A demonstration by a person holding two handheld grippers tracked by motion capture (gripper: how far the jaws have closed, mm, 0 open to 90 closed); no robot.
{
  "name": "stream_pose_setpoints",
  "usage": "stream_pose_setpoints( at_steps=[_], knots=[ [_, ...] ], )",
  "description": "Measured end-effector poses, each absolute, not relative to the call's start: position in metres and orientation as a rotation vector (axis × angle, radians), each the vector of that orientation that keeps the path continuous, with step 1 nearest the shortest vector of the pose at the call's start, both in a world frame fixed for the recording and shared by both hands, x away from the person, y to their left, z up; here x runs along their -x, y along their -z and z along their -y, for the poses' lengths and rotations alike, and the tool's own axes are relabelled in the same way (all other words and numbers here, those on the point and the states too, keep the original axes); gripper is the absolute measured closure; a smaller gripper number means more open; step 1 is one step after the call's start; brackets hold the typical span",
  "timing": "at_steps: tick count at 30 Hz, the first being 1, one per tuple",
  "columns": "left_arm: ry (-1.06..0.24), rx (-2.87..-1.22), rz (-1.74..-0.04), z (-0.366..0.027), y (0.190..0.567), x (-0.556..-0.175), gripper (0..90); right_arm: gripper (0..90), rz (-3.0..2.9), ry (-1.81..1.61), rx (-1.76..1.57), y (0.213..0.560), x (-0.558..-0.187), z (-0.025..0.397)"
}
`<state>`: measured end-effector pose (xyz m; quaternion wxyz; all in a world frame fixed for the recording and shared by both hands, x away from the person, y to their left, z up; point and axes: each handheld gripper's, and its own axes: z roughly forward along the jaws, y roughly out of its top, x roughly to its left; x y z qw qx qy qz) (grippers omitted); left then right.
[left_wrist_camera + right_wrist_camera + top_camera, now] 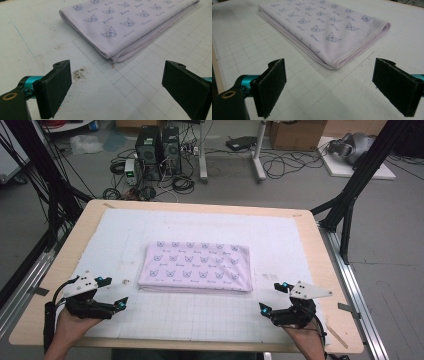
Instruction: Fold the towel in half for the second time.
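Ahead of the left gripper (111, 293), just past its spread, empty jaws, lies the near left corner of the folded towel (196, 266). In the left gripper view the towel (125, 22) is soft pale-lilac terry, printed with small cat faces and script too small to read, its stitched edges stacked in thin layers at the corner. A dark smudge (79, 72) marks the mat between the left jaw and that corner. The white gridded mat (200, 315) covers the surface, a wooden board with rounded corners, and looks grainy like foam. Farther right, the right gripper (274, 297) also stands wide open and empty, with the towel's rounded fold (362, 37) just ahead of its felt-like black pads (272, 85). The towel's far end is cut off in both gripper views.
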<state>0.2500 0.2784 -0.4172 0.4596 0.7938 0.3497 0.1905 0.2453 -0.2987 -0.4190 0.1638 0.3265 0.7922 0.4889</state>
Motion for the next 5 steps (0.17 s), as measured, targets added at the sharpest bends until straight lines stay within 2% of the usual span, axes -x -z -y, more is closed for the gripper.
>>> stream_pose_setpoints(
  at_steps=[5],
  knots=[
    [-0.469,-1.966,-0.856,-0.2766,0.4181,-0.2508,9.6,11.2,-2.257,-1.398,-0.92,0.4194,-0.2472,0.2984]
  ],
)
